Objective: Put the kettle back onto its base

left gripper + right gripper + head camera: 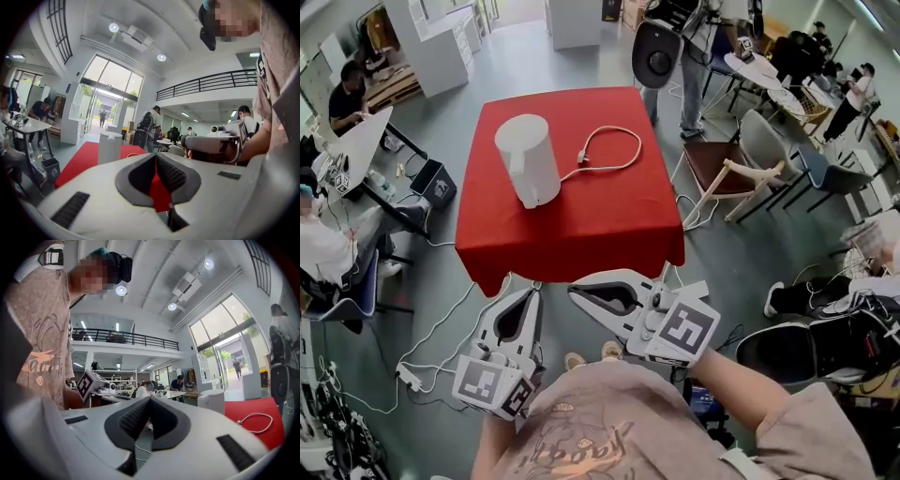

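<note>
Fingers (174, 176) of the left gripper (532, 295) are pressed together on nothing, and so are those of the right gripper (577, 293); both hang near the person's chest, short of the red bench (609, 225). The white kettle (528, 159) stands upright on the bench with its cord (614, 150) running from its foot, and since no separate base shows, it is probably already seated. If it needs reseating, spread one pair of fingers wide before reaching, grip the body squarely, and keep it upright and clear of the cord.
</note>
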Tool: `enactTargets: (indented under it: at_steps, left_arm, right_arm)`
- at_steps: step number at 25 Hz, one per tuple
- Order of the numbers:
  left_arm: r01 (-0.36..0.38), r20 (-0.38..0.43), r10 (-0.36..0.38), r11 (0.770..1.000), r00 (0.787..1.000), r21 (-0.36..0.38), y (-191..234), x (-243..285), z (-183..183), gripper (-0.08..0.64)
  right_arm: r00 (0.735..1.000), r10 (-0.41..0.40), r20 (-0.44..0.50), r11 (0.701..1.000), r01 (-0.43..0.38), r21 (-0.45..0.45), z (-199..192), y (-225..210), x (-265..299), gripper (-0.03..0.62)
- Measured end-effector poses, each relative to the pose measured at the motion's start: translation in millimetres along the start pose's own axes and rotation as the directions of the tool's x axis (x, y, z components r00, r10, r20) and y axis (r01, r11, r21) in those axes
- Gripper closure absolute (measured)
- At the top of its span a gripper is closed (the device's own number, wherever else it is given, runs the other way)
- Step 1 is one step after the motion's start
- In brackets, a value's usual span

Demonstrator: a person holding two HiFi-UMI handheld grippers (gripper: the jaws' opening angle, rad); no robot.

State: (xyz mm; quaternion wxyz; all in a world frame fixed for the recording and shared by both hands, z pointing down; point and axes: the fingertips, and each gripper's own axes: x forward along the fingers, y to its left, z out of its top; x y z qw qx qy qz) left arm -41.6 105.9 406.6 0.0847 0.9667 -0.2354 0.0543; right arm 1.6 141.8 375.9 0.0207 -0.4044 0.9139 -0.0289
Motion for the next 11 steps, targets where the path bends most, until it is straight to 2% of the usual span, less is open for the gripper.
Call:
enactTargets:
  at_steps: [11]
  left_arm:
    - [0.0,-0.005,0.0,1.0,1.0,-0.006,8.4,6.9,2.8,0.571]
  right_arm:
    - [1.0,-0.006,-0.005,1.0,0.006,0.005,0.6,-12.6,5.5,0.591]
